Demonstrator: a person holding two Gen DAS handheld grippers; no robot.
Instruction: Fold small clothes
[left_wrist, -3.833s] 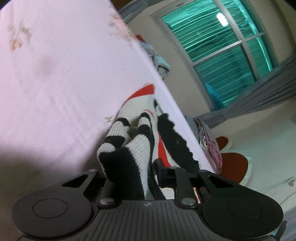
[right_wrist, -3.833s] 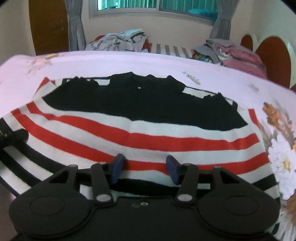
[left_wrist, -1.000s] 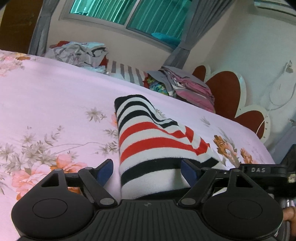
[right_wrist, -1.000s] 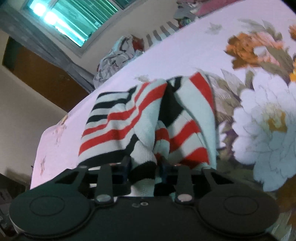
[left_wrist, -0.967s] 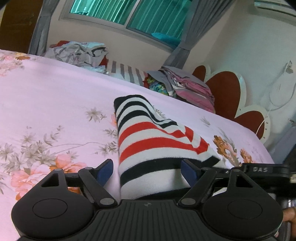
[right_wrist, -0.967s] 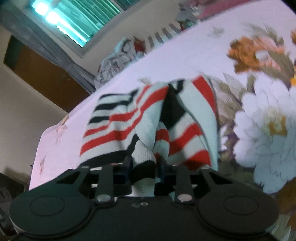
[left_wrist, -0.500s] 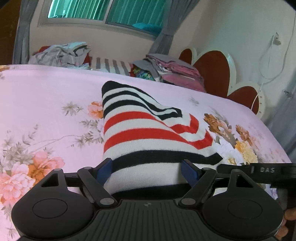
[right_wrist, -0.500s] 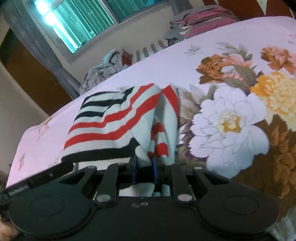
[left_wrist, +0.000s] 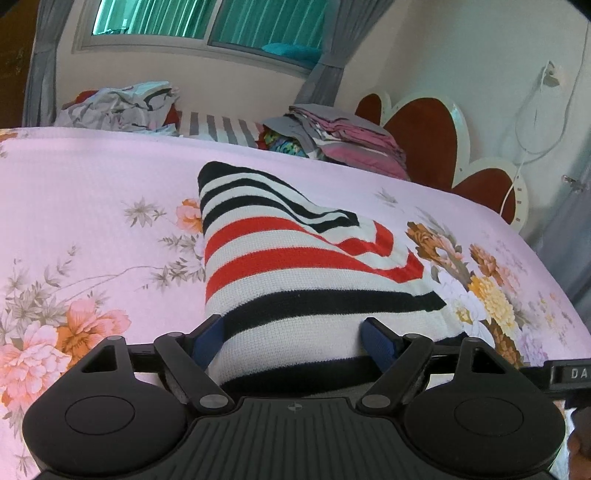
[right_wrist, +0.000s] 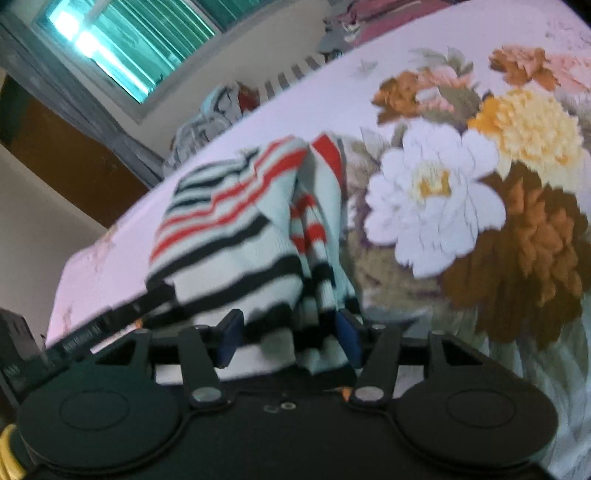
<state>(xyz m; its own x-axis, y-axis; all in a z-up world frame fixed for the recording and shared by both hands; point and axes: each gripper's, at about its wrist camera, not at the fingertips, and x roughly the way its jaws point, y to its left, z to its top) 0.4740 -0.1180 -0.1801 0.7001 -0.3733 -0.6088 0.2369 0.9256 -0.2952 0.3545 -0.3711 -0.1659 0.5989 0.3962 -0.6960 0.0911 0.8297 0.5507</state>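
Lying folded on bed (left_wrist: 92, 192), striped sweater (left_wrist: 295, 266); both grippers apparently open.

The folded sweater (left_wrist: 295, 266) lies on the bed (left_wrist: 74, 192), its near edge between the spread fingers of the left gripper (left_wrist: 295, 343). Behind the sweater, past the bed's far edge, sit a rumpled clothes heap (left_wrist: 122, 107) (to the left) and a folded stack (left_wrist: 343, 136) to the right, beside the headboard (left_wrist: 424, 133).
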